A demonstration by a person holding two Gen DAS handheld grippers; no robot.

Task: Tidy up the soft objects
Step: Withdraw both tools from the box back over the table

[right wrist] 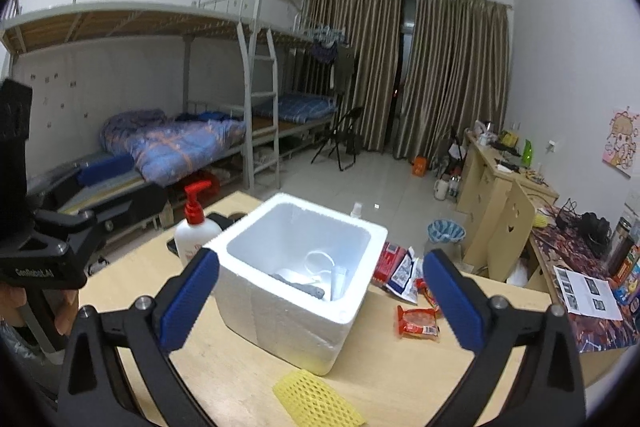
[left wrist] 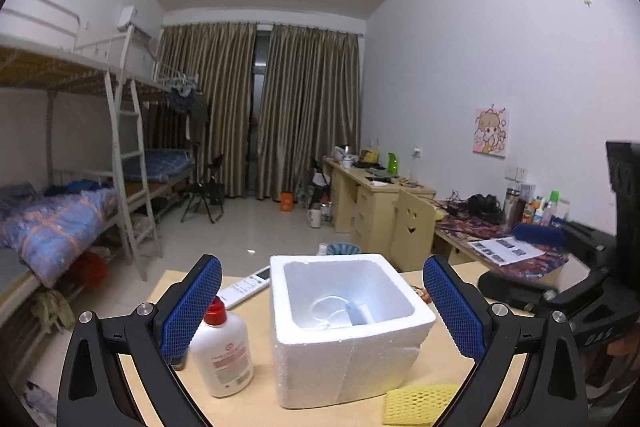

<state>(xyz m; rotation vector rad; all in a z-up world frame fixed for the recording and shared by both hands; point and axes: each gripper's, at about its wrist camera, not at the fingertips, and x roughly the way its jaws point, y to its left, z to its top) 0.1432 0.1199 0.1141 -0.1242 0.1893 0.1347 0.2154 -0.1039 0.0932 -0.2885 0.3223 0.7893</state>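
A white foam box (left wrist: 344,355) stands on the wooden table (left wrist: 256,407); it also shows in the right wrist view (right wrist: 280,315). Inside lie a small white tube (left wrist: 359,311) (right wrist: 338,281), a grey soft item (right wrist: 300,285) and a white ring. A yellow foam net sleeve (left wrist: 420,405) (right wrist: 318,401) lies on the table in front of the box. My left gripper (left wrist: 322,307) is open and empty, its jaws wide either side of the box. My right gripper (right wrist: 320,299) is open and empty, also straddling the box from above and behind.
A white lotion bottle with a red pump (left wrist: 222,351) (right wrist: 196,227) stands left of the box. A remote control (left wrist: 246,287) lies behind it. Red snack packets (right wrist: 416,321) lie right of the box. Bunk beds, desks and a bin (right wrist: 446,231) lie beyond.
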